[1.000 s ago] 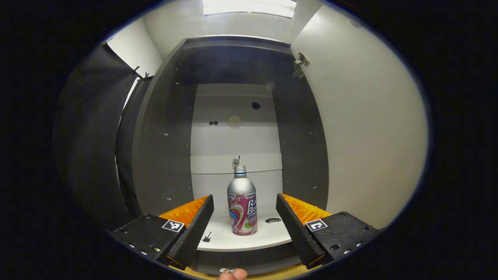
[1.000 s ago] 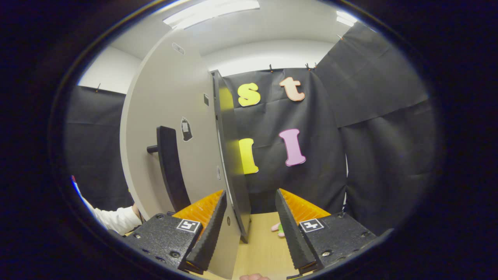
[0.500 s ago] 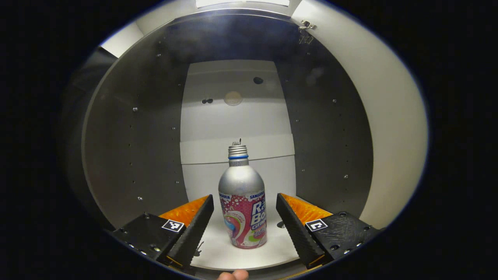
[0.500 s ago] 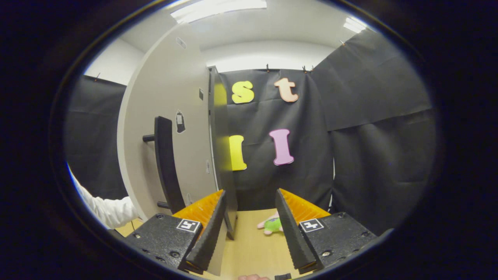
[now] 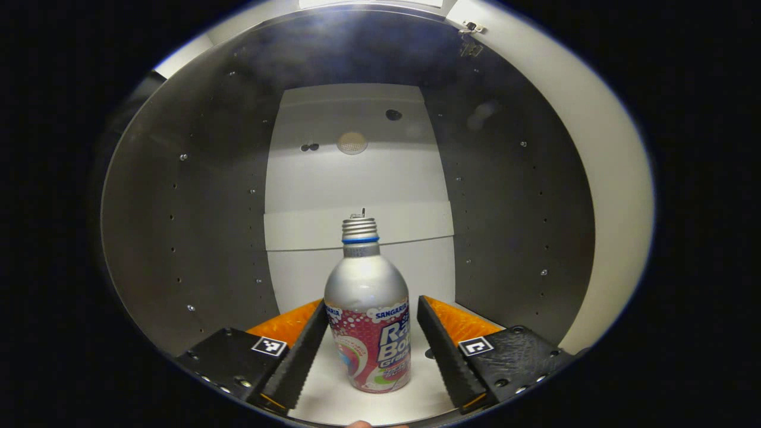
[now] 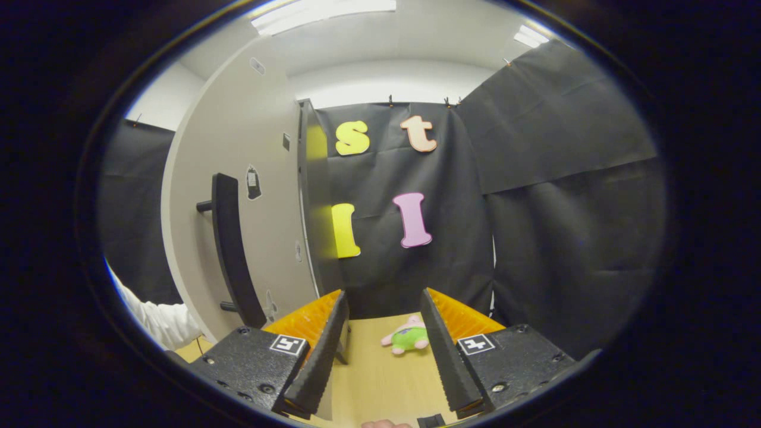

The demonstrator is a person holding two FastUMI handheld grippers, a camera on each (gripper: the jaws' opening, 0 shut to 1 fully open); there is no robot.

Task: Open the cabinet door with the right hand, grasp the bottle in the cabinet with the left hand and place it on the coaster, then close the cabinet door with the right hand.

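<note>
In the left gripper view, the left gripper [image 5: 371,345] is spread wide around the silver aluminium bottle with a pink bubble-print label [image 5: 368,324] on the white cabinet shelf [image 5: 428,386], fingers close beside it but apparently not pressing; light, rigid and probably slippery, it is best gripped at the labelled body, marked "SANGARIA". In the right gripper view, the right gripper [image 6: 383,351] stands open and empty beside the opened pale grey cabinet door with a black bar handle [image 6: 261,196], over the wooden tabletop [image 6: 380,386].
</note>
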